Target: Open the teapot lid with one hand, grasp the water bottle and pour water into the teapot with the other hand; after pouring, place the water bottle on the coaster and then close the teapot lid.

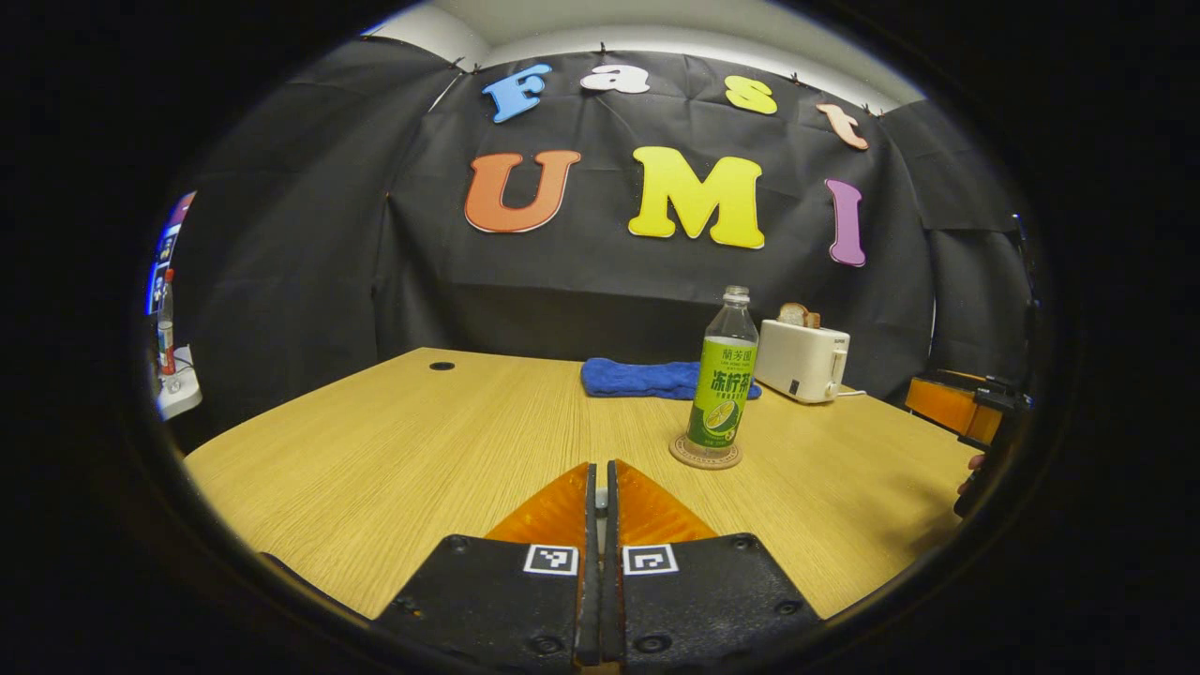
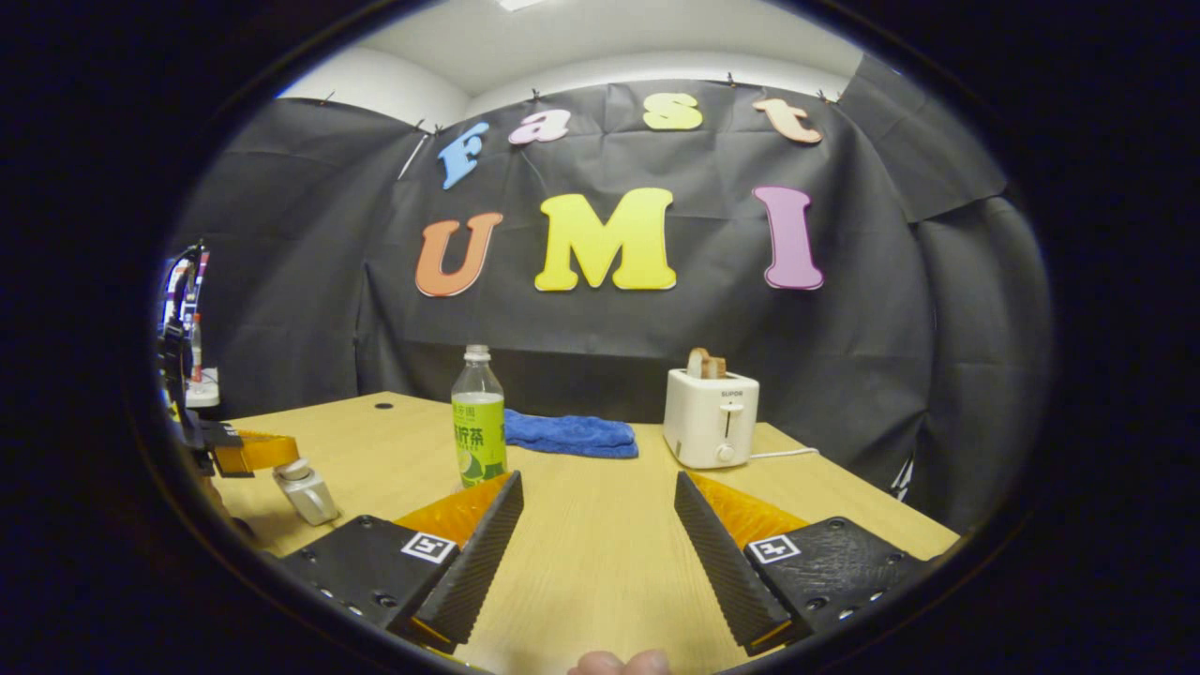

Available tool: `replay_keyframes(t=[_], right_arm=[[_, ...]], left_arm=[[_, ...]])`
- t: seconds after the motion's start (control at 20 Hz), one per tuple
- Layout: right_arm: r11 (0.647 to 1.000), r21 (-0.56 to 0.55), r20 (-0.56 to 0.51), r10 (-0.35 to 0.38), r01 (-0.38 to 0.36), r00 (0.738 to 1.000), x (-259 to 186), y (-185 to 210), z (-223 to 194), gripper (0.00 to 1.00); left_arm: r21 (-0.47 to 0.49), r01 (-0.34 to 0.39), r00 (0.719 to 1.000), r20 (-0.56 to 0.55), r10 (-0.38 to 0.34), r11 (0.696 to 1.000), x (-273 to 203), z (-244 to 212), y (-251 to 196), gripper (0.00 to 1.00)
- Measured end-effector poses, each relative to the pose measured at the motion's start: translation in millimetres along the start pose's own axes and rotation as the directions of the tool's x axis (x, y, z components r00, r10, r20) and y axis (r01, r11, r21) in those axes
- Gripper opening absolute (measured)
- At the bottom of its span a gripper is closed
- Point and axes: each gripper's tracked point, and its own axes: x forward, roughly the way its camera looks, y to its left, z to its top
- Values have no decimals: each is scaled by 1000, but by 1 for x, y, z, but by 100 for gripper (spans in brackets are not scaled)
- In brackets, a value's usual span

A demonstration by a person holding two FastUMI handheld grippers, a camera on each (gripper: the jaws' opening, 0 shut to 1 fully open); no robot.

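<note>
Green bottle (image 1: pixel 722 375) sits on the coaster (image 1: pixel 705 453) mid-table. My left gripper (image 1: pixel 601 497) pinches the lid; right gripper (image 2: pixel 595 534) gapes empty.

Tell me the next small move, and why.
Probably lift the left claw slightly: it looks shut at the top of the white teapot, while the water bottle stands on its coaster and the right claw is open, empty.

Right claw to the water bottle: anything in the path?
Nothing visible blocks it. In the right gripper view the right claw is open over bare table, and the water bottle stands ahead to its left. The blue cloth and toaster sit farther back.
</note>
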Motion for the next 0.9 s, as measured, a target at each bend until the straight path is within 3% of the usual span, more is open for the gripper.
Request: replay_keyframes(t=[0.2,0.35,0.5,0.65,0.7,0.9], right_arm=[[1000,4,-3,9,-9,1000,-2,4,-2,97],[1000,11,-2,7,-7,1000,-4,4,-1,97],[1000,19,16,7,-7,1000,-12,7,4,97],[1000,31,35,-5,4,999,-22,5,13,97],[999,33,45,-19,18,999,-27,2,20,97],[998,59,78,-32,27,996,-51,1,44,97]], left_arm=[[-8,4,1000,-14,-5,1000,0,-3,-5,6],[14,-47,998,-27,48,999,1,-5,6,15],[33,-132,991,-7,132,991,-9,11,17,60],[40,-170,982,90,166,985,-33,53,10,77],[47,-166,979,124,159,985,-38,69,0,97],[69,-124,971,214,107,990,-66,108,-44,100]])
